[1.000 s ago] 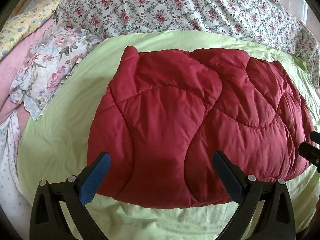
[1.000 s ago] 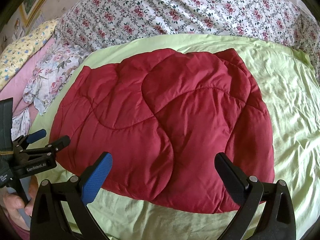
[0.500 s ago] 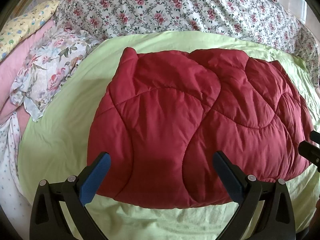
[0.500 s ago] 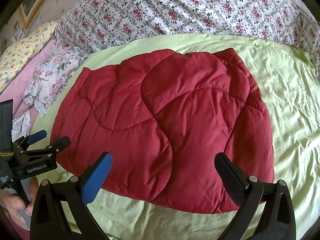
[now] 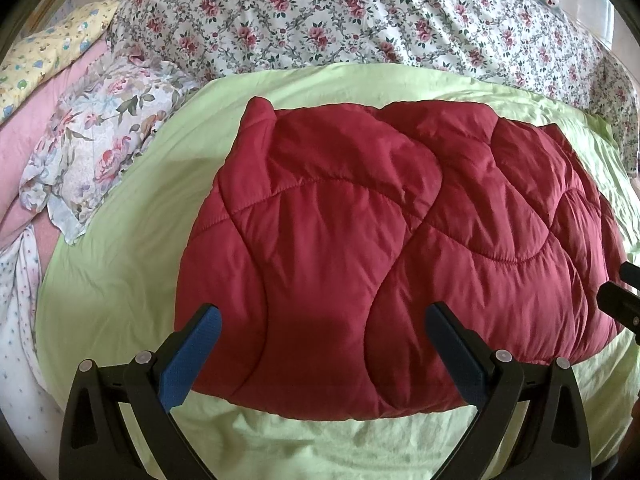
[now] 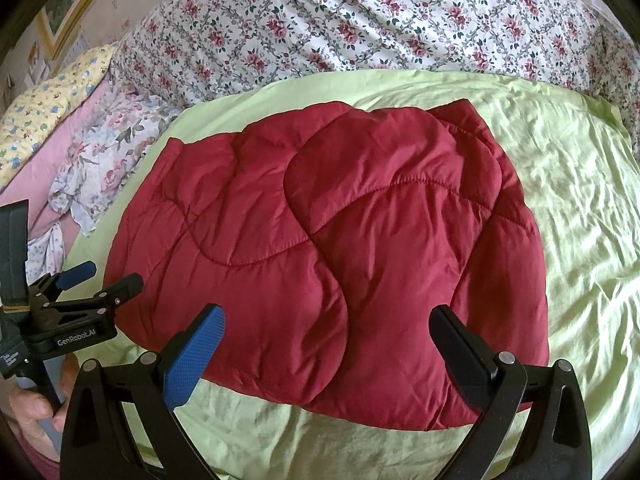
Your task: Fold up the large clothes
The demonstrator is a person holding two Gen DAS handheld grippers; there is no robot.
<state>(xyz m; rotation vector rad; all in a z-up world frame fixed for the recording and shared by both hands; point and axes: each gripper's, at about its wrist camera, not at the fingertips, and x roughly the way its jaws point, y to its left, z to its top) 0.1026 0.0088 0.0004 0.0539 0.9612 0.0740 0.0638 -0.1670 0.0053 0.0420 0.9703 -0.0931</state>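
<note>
A red quilted garment (image 5: 380,264) lies folded into a thick, rounded block on a light green sheet (image 5: 112,264) that covers the bed. It sits toward the middle of the sheet, its near edge running close to the near edge of the bed and its far edge stopping short of the floral duvet (image 5: 360,20) heaped along the far side. In the right wrist view the same garment (image 6: 332,264) leaves a broad band of wrinkled green sheet (image 6: 580,208) bare to its right, and a narrower strip bare along its near edge. To its left the sheet is bare up to a pale floral pillow (image 5: 96,148) at the bed's left edge, with a pink cloth (image 5: 24,136) and a yellow patterned pillow (image 5: 48,56) beyond it.

The left gripper (image 5: 322,344) hangs above the near edge of the garment, its fingers (image 5: 196,356) spread wide apart and released, holding nothing. The right gripper (image 6: 326,344) is likewise over the near edge, further right along it, its fingers (image 6: 196,360) wide apart and empty. In the right wrist view the left gripper (image 6: 100,282) shows at the left margin, just beside the garment's left near corner, with the person's hand (image 6: 36,412) on its handle. The garment's outer edges are puffed and curved rather than crisp.
</note>
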